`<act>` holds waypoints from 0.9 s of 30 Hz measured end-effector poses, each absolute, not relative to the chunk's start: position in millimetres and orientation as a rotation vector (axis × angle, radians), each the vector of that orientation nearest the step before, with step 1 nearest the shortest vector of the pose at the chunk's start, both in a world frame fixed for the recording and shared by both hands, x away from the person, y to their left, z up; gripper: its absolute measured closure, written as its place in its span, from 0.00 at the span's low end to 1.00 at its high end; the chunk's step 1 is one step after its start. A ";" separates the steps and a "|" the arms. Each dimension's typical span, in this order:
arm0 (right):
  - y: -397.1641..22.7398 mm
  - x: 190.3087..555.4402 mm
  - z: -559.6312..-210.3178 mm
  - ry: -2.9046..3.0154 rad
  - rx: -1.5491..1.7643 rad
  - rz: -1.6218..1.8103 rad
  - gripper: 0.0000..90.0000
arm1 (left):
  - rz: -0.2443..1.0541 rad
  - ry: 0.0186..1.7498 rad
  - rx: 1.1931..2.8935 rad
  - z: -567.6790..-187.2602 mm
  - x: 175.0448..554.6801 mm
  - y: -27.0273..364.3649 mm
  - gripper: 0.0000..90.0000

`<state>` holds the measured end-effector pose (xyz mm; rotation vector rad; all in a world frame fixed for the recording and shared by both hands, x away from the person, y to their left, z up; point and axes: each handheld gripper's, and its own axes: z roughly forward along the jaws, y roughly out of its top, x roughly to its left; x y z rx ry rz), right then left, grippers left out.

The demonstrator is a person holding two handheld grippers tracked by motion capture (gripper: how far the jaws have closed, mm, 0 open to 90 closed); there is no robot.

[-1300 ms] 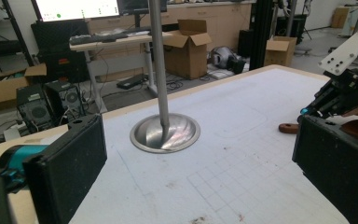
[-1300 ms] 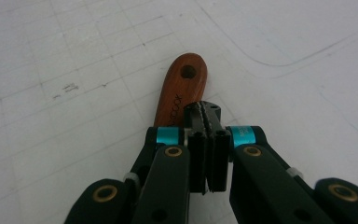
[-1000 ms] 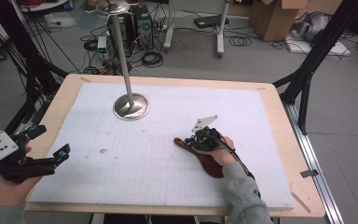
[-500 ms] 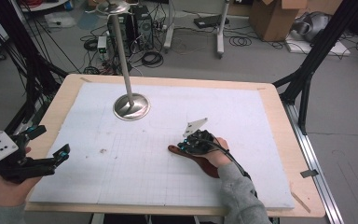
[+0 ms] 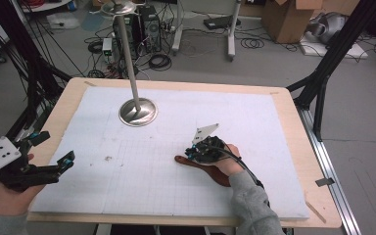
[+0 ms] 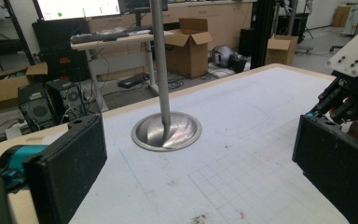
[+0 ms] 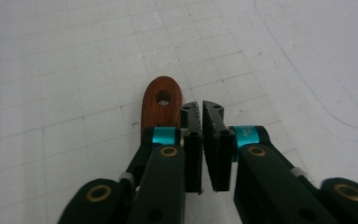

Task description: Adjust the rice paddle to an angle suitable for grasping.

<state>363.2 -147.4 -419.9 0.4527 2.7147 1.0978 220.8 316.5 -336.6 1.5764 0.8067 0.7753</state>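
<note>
Wooden spatula (image 5: 203, 166) lies flat on the white gridded mat (image 5: 254, 122), well apart from the metal stand (image 5: 137, 111) at the far side. Right gripper (image 7: 201, 109) sits over its handle, whose holed end (image 7: 162, 98) projects past the jaws; these have just been opening to a narrow gap with nothing between them, probably releasing it. Left gripper (image 6: 200, 154) waits wide open and empty at the mat's near-left edge.

Wooden paddle (image 5: 203, 165) on mat (image 5: 254, 127), stand (image 5: 137, 111) behind-left

Black tongs (image 7: 201, 140) w/ teal bands, brass screws, ribbed pads; grey sleeve (image 5: 252, 205); white plate.
</note>
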 end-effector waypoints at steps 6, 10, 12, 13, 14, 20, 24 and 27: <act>-148.8 356.4 -411.3 2.687 0.452 1.109 0.66 | 0.773 0.789 1.576 -335.7 224.6 312.3 0.04; -148.2 350.1 -407.8 2.684 0.434 1.085 0.46 | 0.769 0.785 1.581 -335.4 227.0 310.1 0.04; -148.2 349.0 -407.6 2.692 0.430 1.079 0.43 | 0.765 0.783 1.583 -335.6 228.2 309.5 0.04; -148.5 347.5 -407.1 2.691 0.420 1.067 0.37 | 0.763 0.784 1.582 -335.7 228.6 309.1 0.04; -148.5 347.5 -407.1 2.691 0.420 1.067 0.37 | 0.763 0.784 1.581 -335.9 229.2 308.8 0.04; -153.0 342.0 -400.7 2.702 0.391 1.120 0.26 | 0.756 0.779 1.588 -336.2 232.4 306.4 0.04; -159.8 342.1 -397.7 2.701 0.405 1.166 0.22 | 0.751 0.778 1.592 -336.7 233.9 304.2 0.04; -164.3 342.6 -397.3 2.707 0.416 1.173 0.20 | 0.749 0.776 1.594 -336.8 234.7 303.4 0.04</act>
